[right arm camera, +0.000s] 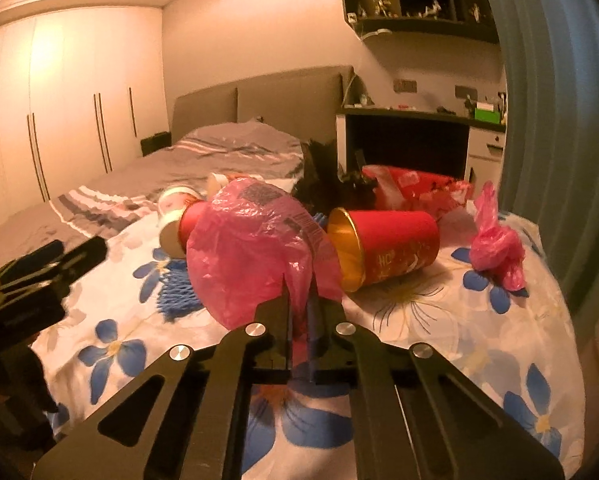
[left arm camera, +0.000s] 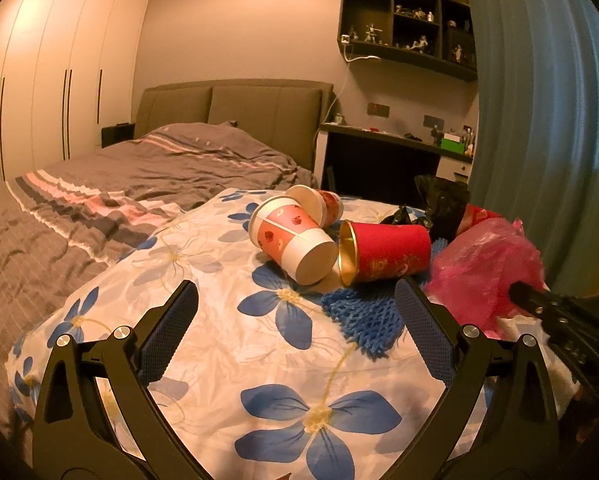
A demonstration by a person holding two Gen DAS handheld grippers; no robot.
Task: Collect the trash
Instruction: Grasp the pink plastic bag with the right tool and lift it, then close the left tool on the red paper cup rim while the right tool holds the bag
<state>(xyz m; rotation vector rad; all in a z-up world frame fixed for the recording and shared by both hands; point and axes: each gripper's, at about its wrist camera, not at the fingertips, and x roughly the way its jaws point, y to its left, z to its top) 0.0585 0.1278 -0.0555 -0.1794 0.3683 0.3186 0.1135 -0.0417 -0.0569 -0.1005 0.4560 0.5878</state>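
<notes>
Trash is hanging by a thin fold: the right claw [right arm camera: 299, 300] is pinching the pink bag [right arm camera: 251, 248], which could be slipping or tearing free, while the left claw [left arm camera: 295, 308] is gaping, holding nothing.

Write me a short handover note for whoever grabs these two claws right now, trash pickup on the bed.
Right claw: shut on the edge of the pink plastic bag, bag bunched on the flowered quilt.
Left claw: open, empty, pointed at the cups.
On the quilt: red cup with gold lining on its side, two red-and-white paper cups on their sides behind it, a black bag, a knotted pink bag on the right, a blue mat beneath the red cup.
Done: pink bag gripped only. Nothing looks collected yet.
Left: cups and remaining bags.
</notes>
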